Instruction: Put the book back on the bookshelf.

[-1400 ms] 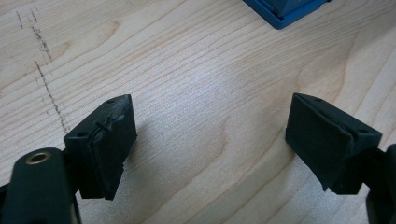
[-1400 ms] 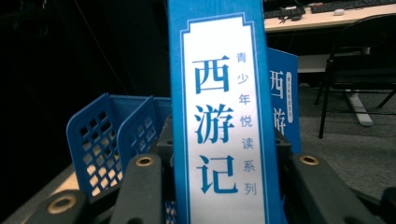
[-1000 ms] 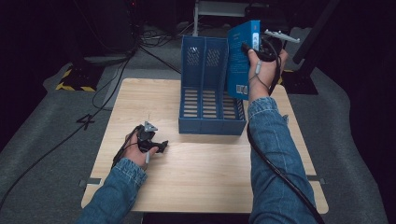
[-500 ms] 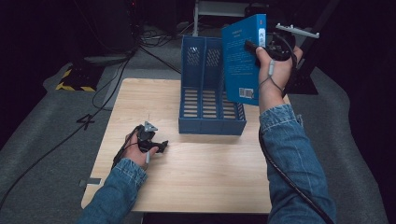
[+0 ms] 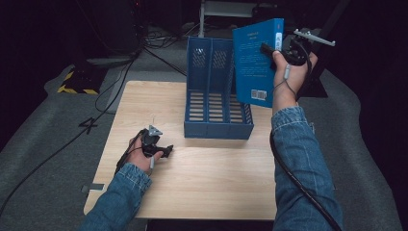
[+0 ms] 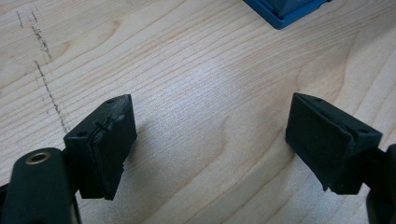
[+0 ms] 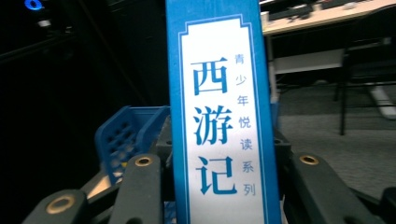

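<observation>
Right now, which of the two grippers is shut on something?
The right gripper, raised beside the file rack, is shut on the blue book; the left gripper is open.

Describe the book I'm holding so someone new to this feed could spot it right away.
Start at the blue file rack standing at the far side of the wooden table. Just above its right end, the right gripper holds up a blue book by its spine. It is the only thing lifted off the table, with a barcode on its cover.

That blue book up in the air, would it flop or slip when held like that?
Probably stiff: the blue book stays flat though the right gripper pinches just one edge. Its cover looks glossy, so it might slip. It seems thin, likely light.
</observation>
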Motion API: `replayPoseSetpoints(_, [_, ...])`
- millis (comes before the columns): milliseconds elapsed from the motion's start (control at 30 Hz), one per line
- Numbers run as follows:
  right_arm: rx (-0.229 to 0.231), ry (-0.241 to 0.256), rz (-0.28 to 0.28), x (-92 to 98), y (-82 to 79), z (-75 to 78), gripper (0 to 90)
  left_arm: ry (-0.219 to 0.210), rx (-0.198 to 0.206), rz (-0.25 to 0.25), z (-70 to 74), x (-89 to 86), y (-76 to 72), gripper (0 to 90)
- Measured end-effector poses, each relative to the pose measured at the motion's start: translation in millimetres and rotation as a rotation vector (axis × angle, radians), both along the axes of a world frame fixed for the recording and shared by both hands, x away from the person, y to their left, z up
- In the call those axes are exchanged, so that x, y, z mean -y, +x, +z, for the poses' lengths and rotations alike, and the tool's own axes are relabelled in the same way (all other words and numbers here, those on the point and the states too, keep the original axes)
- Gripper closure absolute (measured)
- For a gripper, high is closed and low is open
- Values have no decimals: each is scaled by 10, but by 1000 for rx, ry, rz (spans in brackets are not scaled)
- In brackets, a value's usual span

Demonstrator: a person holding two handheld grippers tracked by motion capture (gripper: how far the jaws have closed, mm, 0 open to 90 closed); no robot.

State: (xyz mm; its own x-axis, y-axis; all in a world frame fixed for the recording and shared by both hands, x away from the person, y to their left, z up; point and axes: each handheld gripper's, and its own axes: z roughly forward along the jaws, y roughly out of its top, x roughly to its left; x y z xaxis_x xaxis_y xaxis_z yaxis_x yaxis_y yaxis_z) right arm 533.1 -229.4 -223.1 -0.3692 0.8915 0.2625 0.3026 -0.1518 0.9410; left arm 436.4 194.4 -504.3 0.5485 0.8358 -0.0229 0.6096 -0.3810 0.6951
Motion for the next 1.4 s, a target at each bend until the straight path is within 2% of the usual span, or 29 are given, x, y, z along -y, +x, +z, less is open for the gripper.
replayPoseSetpoints(133, [-15,-15,-43,90,32,-40,617,1,1,2,0,3,3,166])
replayPoseSetpoints(200, [-19,-8,-42,93,32,-50,617,1,1,2,0,3,3,166])
replayPoseSetpoints(300, [-31,-3,-47,21,46,-57,617,1,1,3,0,4,3,166])
replayPoseSetpoints(567, [-49,-32,-55,-352,186,-65,617,1,1,3,0,4,3,167])
replayPoseSetpoints(700, [-43,-23,-67,-409,245,-91,616,1,1,2,0,4,3,166])
replayPoseSetpoints(800, [-23,-22,-53,-413,279,-145,616,1,1,3,0,4,3,166])
replayPoseSetpoints(933, [-24,-13,-57,-392,342,-293,615,5,3,4,1,3,4,167])
replayPoseSetpoints(1033, [-11,-54,-36,-409,355,-350,614,5,3,5,2,3,3,166])
replayPoseSetpoints(1133, [-3,-65,-40,-425,340,-378,612,1,1,3,0,5,3,166])
replayPoseSetpoints(1267, [-21,-94,-45,-462,332,-437,609,7,4,6,2,3,3,167])
replayPoseSetpoints(1333, [-41,-124,-42,-501,331,-490,608,6,3,4,2,4,4,167])
replayPoseSetpoints(1367, [-77,-158,-35,-543,342,-540,608,8,5,6,2,4,3,167])
replayPoseSetpoints(1400, [-91,-173,-31,-562,348,-567,608,2,1,4,1,5,3,167])
